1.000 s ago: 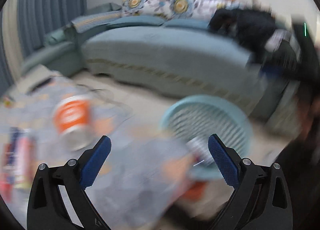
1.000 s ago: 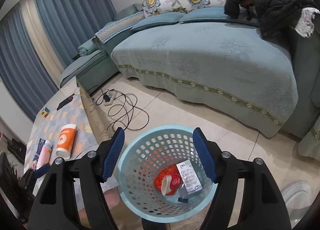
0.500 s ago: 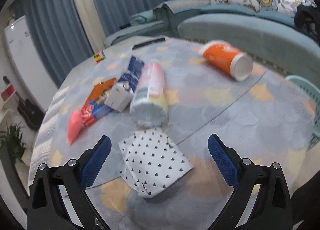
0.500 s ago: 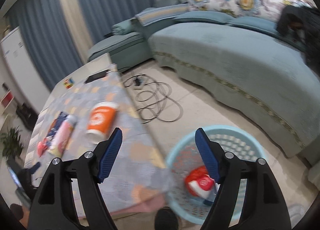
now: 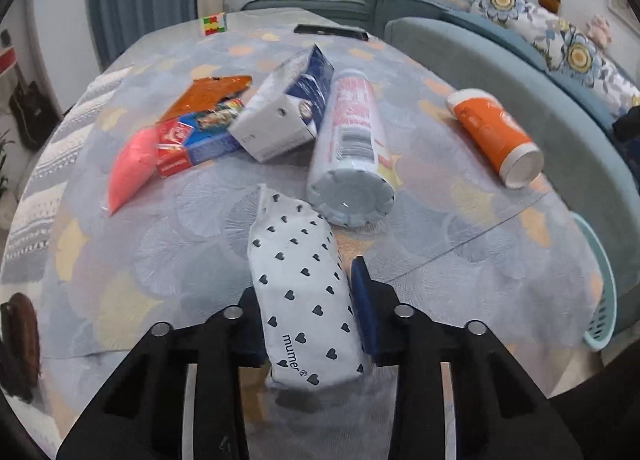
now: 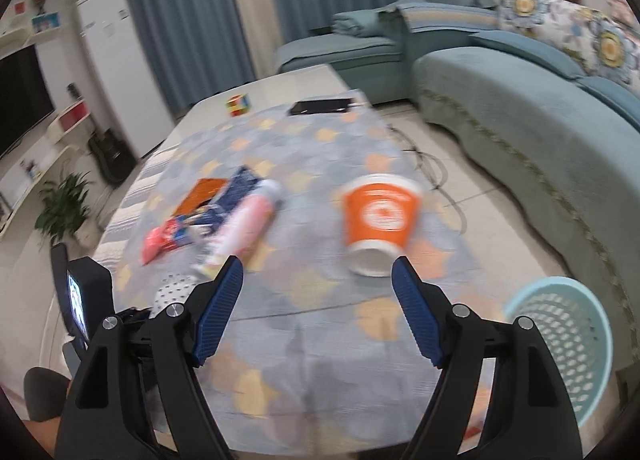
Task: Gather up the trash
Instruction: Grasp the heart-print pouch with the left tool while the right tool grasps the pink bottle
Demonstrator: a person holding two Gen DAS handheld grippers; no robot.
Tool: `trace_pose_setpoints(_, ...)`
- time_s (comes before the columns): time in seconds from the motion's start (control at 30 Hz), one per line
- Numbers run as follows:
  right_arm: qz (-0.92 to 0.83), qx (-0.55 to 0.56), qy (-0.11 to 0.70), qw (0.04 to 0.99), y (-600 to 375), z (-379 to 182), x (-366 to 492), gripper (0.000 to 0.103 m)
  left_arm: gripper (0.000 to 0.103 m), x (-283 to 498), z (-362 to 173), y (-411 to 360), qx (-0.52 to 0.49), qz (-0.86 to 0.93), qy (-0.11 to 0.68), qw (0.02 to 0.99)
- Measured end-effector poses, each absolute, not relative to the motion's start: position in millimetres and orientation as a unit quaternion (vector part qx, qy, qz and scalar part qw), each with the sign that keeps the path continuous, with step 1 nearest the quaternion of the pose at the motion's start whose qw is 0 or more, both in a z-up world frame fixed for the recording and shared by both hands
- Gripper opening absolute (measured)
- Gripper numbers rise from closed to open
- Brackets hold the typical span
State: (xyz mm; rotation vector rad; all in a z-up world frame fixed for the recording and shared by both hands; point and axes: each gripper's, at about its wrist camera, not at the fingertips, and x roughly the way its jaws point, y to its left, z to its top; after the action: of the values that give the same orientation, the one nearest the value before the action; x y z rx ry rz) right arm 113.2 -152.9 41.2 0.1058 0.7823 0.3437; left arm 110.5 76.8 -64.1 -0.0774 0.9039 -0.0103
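A: Status check. The left gripper (image 5: 308,324) has its jaws closing around the white soft packet printed with small black hearts (image 5: 304,292). The packet sits between the blue pads (image 5: 362,312), which look pressed to its sides, on the grey patterned tablecloth (image 5: 160,260).

B: And the right gripper (image 6: 316,312)?

A: Jaws apart, nothing between them. The orange paper cup with a white rim (image 6: 378,224) lies on its side just beyond its fingertips, a little toward the right pad. Blurred, so I can't judge closeness finely.

B: What's left on the table?

A: Ahead of the left gripper: a tall pink-and-white plastic bottle lying down (image 5: 352,152), a white-and-navy carton (image 5: 286,110), a red-and-blue flat snack box (image 5: 192,142), a pink pouch (image 5: 130,168), an orange foil wrapper (image 5: 208,92).

B: The bin?

A: The pale blue perforated plastic basket (image 6: 568,340) stands on the floor, right of the right gripper. Its contents can't be seen from here.

B: Judgement?

A: Early to middle: one packet being taken, about six pieces still uncollected.
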Motion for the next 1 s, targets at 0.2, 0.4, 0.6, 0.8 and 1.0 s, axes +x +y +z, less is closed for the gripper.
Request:
trace_pose_setpoints(0.2, 0.185, 0.053, 0.407, 0.893, -96, 22, 136, 0.073, 0.025, 92, -42, 95, -0.021, 0.017, 0.402, 0.915)
trace_pose_setpoints(0.4, 0.163, 0.06, 0.437, 0.883, -62, -10, 165, 0.073, 0.024, 84, -14, 134, -0.067, 0.042, 0.378, 0.923)
trace_pose_setpoints(0.6, 0.131, 0.058, 0.468, 0.872, -37, -37, 190, 0.075, 0.024, 83, 7, 158, -0.098, 0.054, 0.355, 0.928)
trace_pose_setpoints(0.8, 0.122, 0.063, 0.473, 0.87, -12, -58, 208, 0.088, 0.024, 84, 6, 164, -0.104, 0.06, 0.355, 0.927)
trace_pose_setpoints(1.0, 0.098, -0.012, 0.456, 0.884, 19, -81, 218, 0.088, 0.024, 86, 6, 175, -0.106, 0.074, 0.354, 0.926)
